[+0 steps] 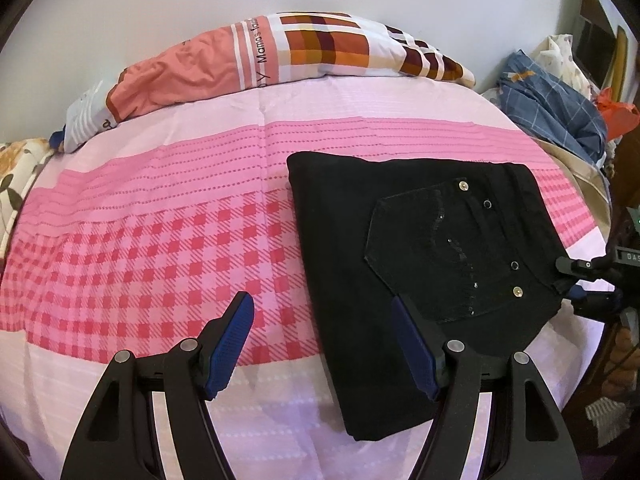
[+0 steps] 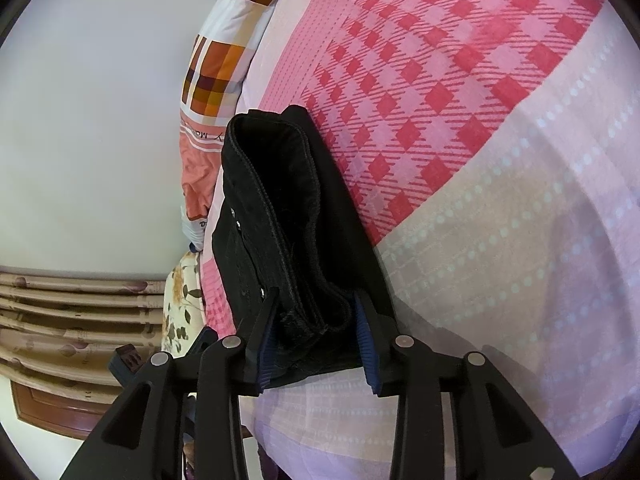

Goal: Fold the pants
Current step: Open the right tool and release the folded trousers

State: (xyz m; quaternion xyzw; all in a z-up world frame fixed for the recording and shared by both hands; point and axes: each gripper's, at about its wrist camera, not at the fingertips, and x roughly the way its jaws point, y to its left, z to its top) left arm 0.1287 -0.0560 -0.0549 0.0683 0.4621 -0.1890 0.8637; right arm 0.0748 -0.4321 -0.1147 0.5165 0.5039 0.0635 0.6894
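The black pants (image 1: 400, 220) lie folded into a compact rectangle on the pink checked bed cover (image 1: 160, 240), back pocket and rivets facing up. My left gripper (image 1: 320, 300) hovers open over the near left edge of the pants, one finger above the cover and the other above the black cloth, with nothing held. My right gripper (image 1: 570, 278) reaches in from the right at the waistband corner. In the right wrist view the stacked waistband layers of the pants (image 2: 280, 200) fill the gap between the blue pads of the right gripper (image 2: 316, 296), which is shut on them.
A checked orange and brown pillow (image 1: 280, 52) lies at the far side against the wall. A heap of blue and other clothes (image 1: 552, 96) sits at the far right. A floral cushion (image 2: 180, 300) and a wooden slatted piece (image 2: 60, 312) are beyond the bed's end.
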